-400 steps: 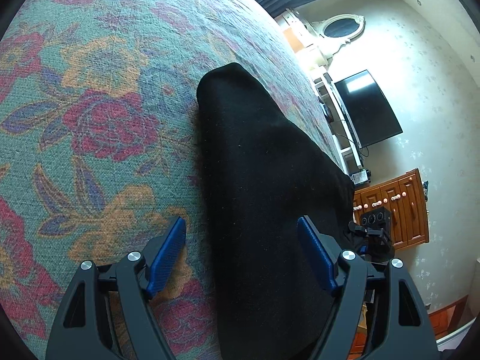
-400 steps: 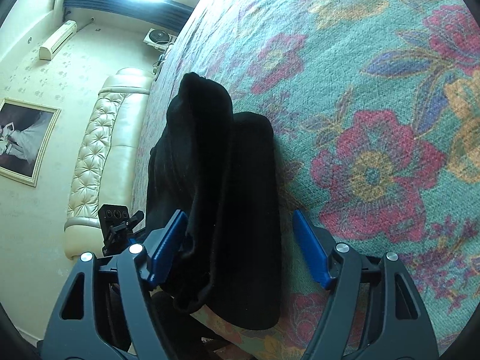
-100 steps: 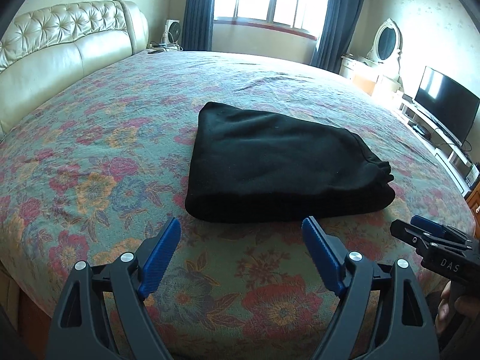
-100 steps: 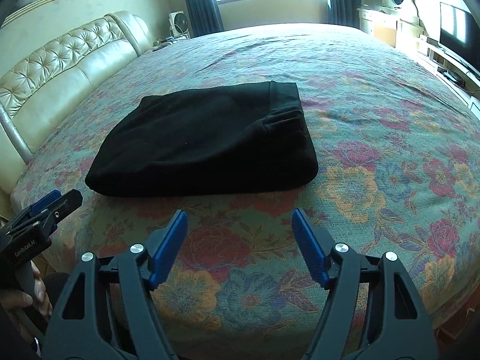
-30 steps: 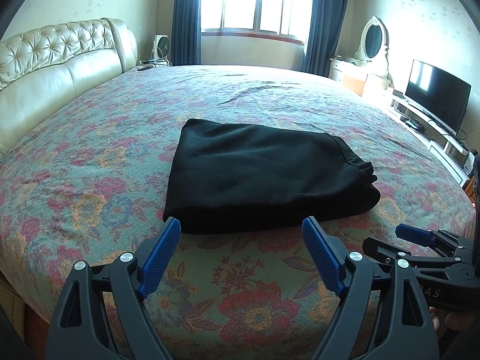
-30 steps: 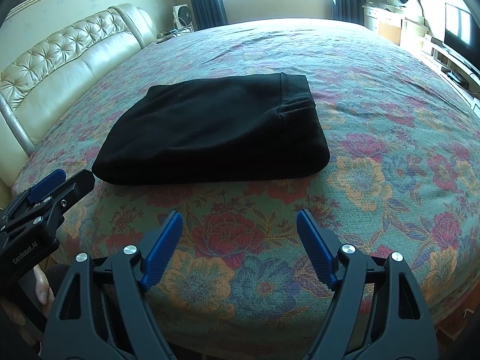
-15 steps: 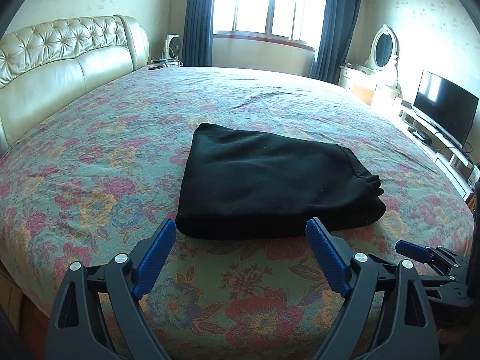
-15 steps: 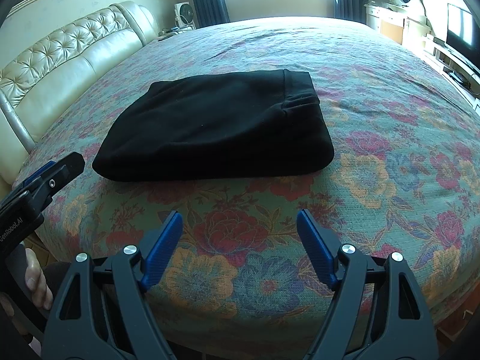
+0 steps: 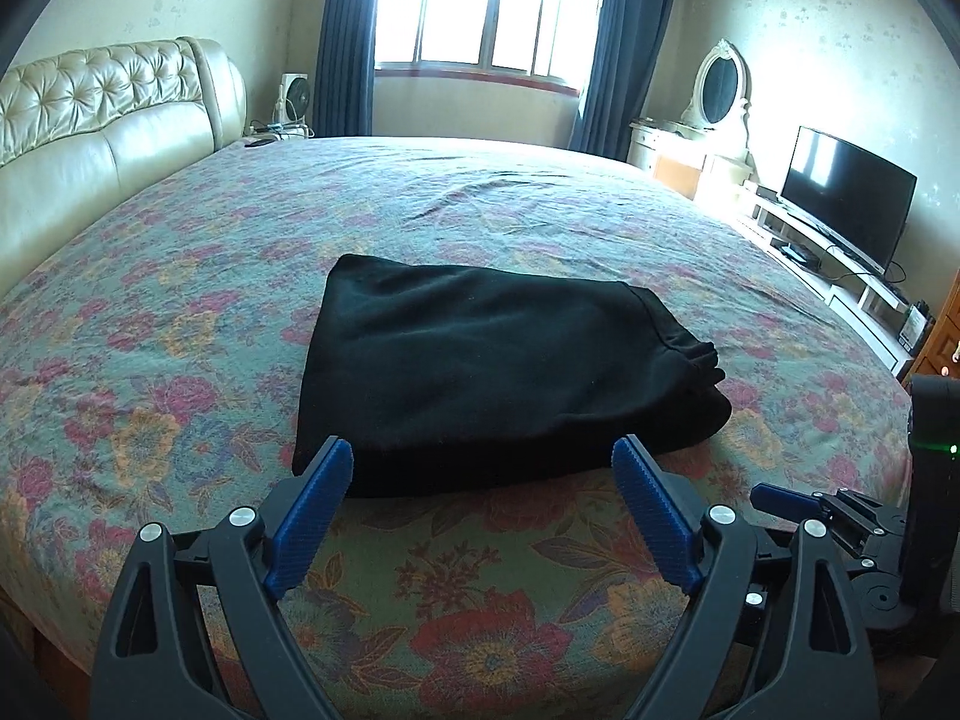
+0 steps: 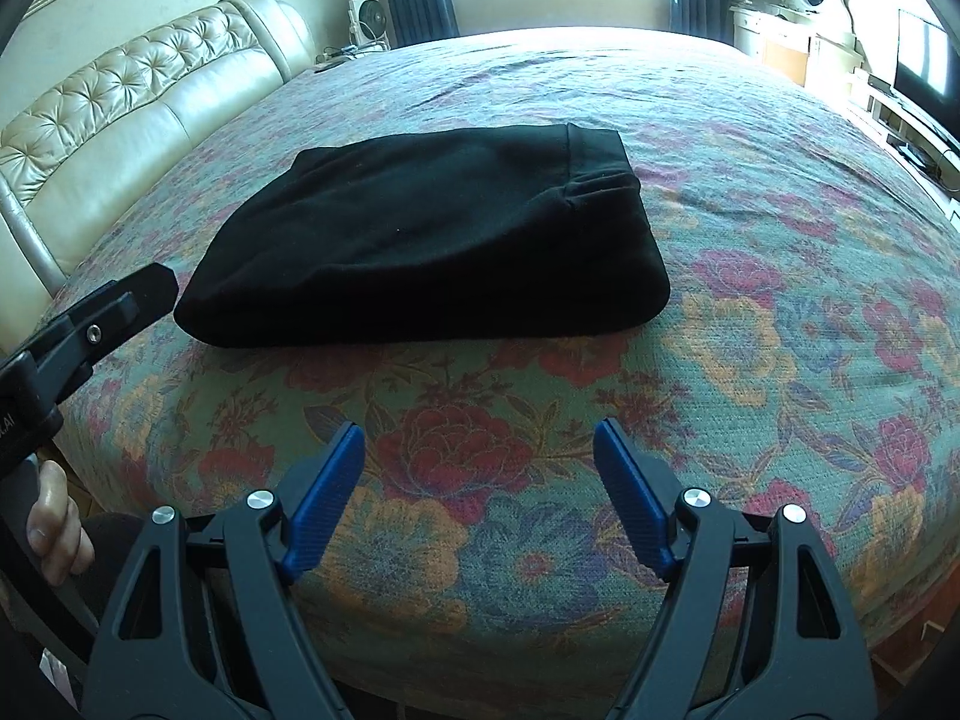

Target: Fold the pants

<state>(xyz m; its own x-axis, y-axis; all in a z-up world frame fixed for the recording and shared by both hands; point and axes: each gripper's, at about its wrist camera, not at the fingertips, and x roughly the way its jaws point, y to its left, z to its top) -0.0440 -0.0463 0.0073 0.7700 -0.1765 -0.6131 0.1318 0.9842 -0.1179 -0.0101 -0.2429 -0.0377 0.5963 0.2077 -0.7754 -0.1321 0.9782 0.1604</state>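
Both tongs are released and grasp nothing: the left gripper [image 9: 483,510] fills the bottom of its frame with its blue pads spread wide just short of the near edge of the pants [image 9: 486,360], and the right gripper [image 10: 478,492] hangs low in its own frame, equally spread, over bare bedspread and a little farther back from the cloth. The black pants [image 10: 432,240] lie in the middle of both frames as a compact folded bundle on the floral bedspread [image 10: 780,312], the waistband end bunched toward the right, so the folding looks finished or nearly so. What could go wrong now is mostly undoing it: a pad that dips forward and catches the thick near edge would drag the top layer and open the stack (the bunched waistband corner looks the loosest part), and a pinch taken on one layer alone would peel it off the rest. The bundle sits near the foot edge of the bed, so a pull toward the bottom of the frame could slide it over the rim. Outward, a tufted headboard [image 9: 96,114] stands at upper left, a window [image 9: 486,6] at top centre, a television [image 9: 849,198] at right. White lettering shows on the left gripper's body at the far left edge of the right view, too cropped to read.
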